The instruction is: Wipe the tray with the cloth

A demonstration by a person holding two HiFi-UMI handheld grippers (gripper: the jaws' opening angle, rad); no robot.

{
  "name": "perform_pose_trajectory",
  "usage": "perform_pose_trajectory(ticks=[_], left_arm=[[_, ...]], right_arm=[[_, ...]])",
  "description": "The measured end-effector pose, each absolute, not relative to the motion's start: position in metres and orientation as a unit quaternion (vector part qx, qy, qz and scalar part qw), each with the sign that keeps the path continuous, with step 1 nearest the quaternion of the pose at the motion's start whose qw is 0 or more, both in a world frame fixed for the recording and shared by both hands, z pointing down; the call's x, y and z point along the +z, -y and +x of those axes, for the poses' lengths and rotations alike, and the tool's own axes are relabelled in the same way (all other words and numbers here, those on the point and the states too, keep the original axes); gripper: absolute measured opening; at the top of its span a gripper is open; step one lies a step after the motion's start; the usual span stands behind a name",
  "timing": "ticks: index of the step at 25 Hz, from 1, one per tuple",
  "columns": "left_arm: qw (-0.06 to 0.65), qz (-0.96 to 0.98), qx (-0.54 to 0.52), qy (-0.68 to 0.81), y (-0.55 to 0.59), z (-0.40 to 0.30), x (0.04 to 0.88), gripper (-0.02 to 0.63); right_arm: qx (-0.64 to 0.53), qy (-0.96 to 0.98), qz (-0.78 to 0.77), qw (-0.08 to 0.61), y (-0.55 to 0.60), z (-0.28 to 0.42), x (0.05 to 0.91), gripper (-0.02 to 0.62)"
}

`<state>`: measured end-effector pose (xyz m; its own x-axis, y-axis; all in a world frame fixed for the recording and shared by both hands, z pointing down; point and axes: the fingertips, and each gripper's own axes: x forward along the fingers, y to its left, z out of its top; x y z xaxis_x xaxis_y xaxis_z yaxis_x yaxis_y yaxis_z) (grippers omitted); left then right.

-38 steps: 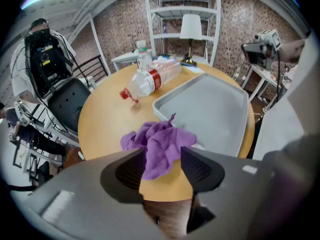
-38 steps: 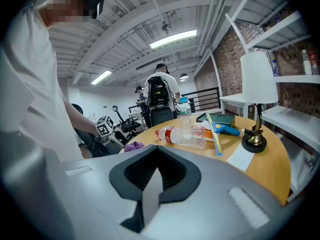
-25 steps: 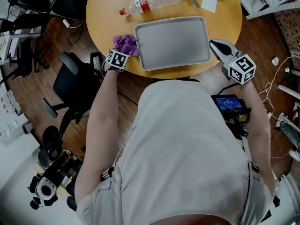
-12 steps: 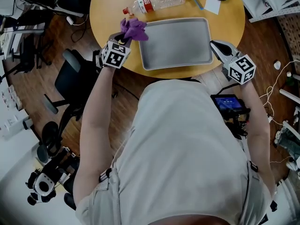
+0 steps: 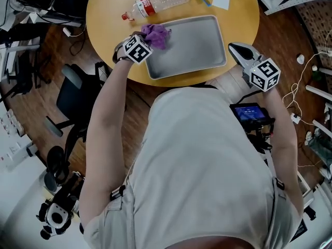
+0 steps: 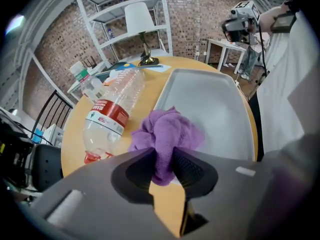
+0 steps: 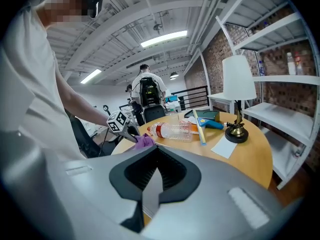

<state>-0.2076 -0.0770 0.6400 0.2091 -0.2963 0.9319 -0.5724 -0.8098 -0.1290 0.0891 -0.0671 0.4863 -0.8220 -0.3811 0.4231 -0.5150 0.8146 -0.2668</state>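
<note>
Gripping the purple cloth [image 6: 167, 134], our left gripper [image 6: 162, 155] has just been closing its jaws, and a bunched fold of the fabric is pinched between the two dark pads, with the rest spilling out in front of them. We hold the cloth at the far left corner of the grey tray [image 5: 202, 45], partly above the tray's floor and partly above its left rim; whether the fabric touches the tray we cannot tell. The gripper points steeply down at that corner. Our right gripper [image 7: 154, 171] sits at the tray's right short side, its jaws drawn together on a thin grey strip, the tray's rim. The tray lies on a round wooden table [image 5: 109, 14], close to the edge nearest us. A clear plastic bottle [image 5: 158, 1] with a red label lies on its side just beyond the tray's far long side, near the cloth. Past the tray's far right corner stand a lamp [image 7: 237, 84] and, beside it, a white sheet of paper [image 7: 227, 146]
</note>
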Motion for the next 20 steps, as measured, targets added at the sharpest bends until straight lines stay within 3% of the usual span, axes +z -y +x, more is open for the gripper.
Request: perform_pose_trajectory(ticks=[7, 20], left_arm=[[0.139, 0.733, 0.616, 0.254, 0.075, -0.219, 0.679, 0.101], [0.157, 0.752, 0.601, 0.218, 0.007, -0.196, 0.678, 0.103]], right_arm=[[0.196, 0.931, 0.249, 0.180, 0.065, 0.099, 0.496, 0.003], [0.197, 0.935, 0.236, 0.177, 0.064, 0.089, 0.494, 0.003]])
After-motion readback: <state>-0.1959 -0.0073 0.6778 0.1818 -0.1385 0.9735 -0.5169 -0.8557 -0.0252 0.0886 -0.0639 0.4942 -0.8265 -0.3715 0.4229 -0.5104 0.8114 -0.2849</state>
